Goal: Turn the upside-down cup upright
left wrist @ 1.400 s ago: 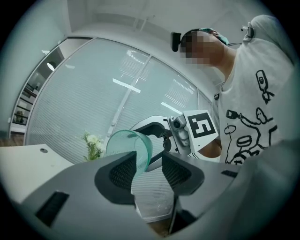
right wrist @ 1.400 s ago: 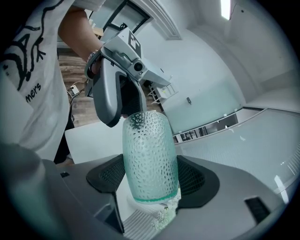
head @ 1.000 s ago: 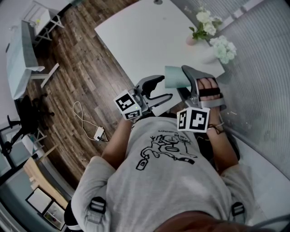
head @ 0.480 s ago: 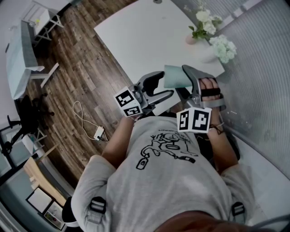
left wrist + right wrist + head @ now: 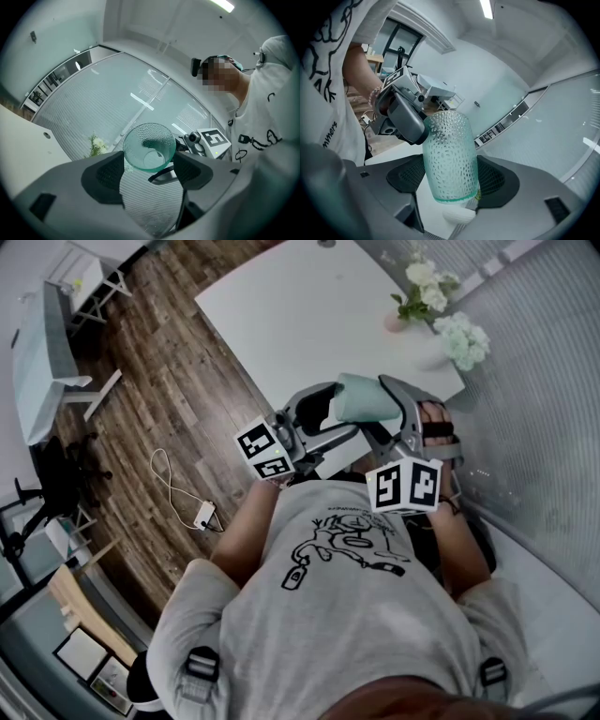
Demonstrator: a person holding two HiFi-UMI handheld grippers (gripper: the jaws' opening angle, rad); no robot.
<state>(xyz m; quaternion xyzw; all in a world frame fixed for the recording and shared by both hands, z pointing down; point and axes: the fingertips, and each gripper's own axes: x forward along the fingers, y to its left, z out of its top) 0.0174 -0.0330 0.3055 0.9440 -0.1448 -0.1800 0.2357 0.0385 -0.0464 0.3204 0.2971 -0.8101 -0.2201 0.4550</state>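
Cup (image 5: 449,159) of dimpled green glass hangs above the white surface (image 5: 300,315), tipped on its side. We clamp its walls in our right tongs (image 5: 452,180). Our left tongs (image 5: 149,174) have just been opening and stand wide. The cup's open mouth faces in between them, pads clear of it.

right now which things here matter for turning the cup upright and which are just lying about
Job: cup, gripped by right tool; left tool, whose jaws have just been opening, cup's end between them.
Lying about: pink vase, pale flowers, white table, charger cable.
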